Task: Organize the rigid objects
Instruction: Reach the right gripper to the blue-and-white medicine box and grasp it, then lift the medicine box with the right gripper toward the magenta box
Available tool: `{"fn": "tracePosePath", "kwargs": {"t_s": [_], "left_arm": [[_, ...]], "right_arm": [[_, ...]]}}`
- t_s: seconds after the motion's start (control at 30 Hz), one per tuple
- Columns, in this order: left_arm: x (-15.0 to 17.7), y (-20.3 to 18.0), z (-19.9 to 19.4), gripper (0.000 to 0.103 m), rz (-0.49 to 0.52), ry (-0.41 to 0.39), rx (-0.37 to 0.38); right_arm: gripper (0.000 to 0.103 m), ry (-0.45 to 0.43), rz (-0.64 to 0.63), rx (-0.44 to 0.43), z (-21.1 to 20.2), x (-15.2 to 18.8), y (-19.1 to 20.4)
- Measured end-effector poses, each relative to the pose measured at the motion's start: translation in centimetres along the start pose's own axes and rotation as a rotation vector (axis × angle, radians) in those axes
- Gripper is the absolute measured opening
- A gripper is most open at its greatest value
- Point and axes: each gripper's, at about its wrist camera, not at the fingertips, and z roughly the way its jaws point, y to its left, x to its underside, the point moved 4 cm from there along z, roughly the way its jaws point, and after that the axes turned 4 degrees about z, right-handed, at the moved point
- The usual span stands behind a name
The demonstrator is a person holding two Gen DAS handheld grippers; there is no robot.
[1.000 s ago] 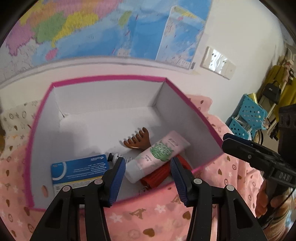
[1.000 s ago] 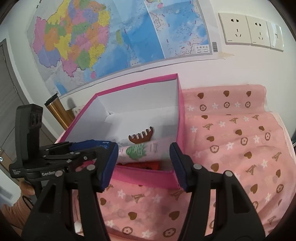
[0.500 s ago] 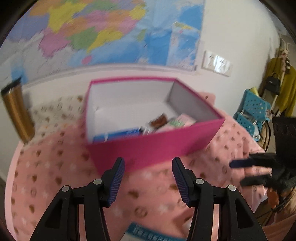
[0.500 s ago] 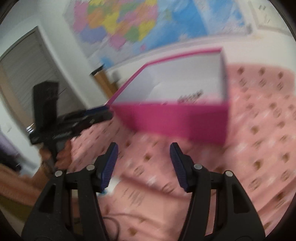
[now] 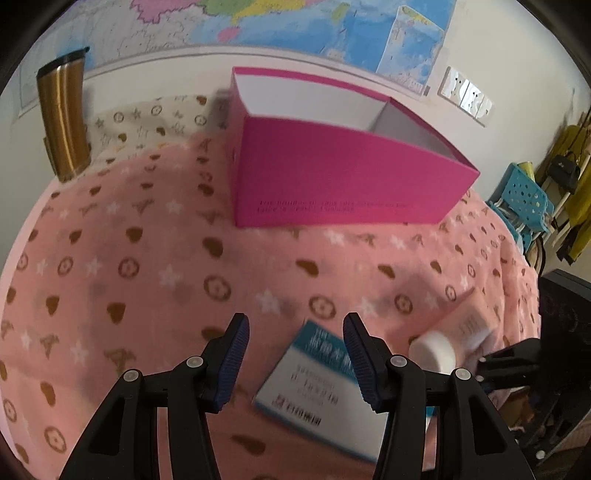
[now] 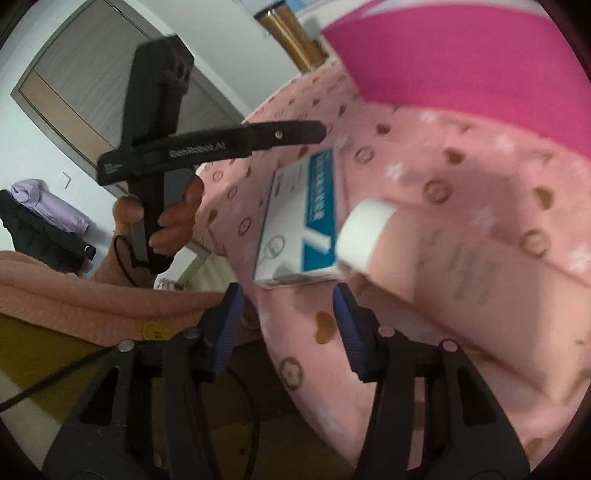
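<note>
Blue-white box (image 5: 314, 373) lies beside pink tube (image 5: 454, 338); both hand-held grippers (image 5: 295, 363) (image 6: 288, 328) gape empty; magenta box (image 5: 343, 177) beyond.

- Pink box (image 5: 332, 177): inside hidden behind near wall; printed lines on wall blurred, unreadable.
- Blue-and-white carton (image 5: 314, 376): text smeared; 4 o'clock corner behind right finger of left tool (image 5: 295, 362).
- Pink tube (image 6: 461, 280): lettering blurred, tail cut off at 3 o'clock.
- Gold tumbler (image 6: 291, 33): top clipped at 12 o'clock.
</note>
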Motion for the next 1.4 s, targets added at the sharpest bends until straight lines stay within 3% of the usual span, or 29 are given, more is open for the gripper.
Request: {"fn": "tracePosePath", "kwargs": {"t_s": [0.17, 0.63, 0.83, 1.07, 1.4], "left_arm": [[1.7, 0.2, 0.5, 0.052, -0.013, 0.060, 0.017], [0.9, -1.0, 1.5, 0.053, -0.032, 0.044, 0.089], [0.0, -1.1, 2.4, 0.053, -0.027, 0.027, 0.065], [0.3, -0.6, 1.8, 0.044, -0.031, 0.013, 0.041], [0.2, -1.1, 1.6, 0.041, -0.019, 0.018, 0.052]], "right_arm": [[0.052, -0.037, 0.018, 0.017, 0.4, -1.1, -0.5], [0.051, -0.171, 0.072, 0.154, -1.7, -4.9, -3.8], [0.051, -0.212, 0.056, 0.240, -1.9, -6.8, -5.0], [0.050, -0.238, 0.036, 0.293, -1.7, -7.5, -5.0], [0.045, -0.236, 0.055, 0.308, -1.6, -7.8, -5.1]]}}
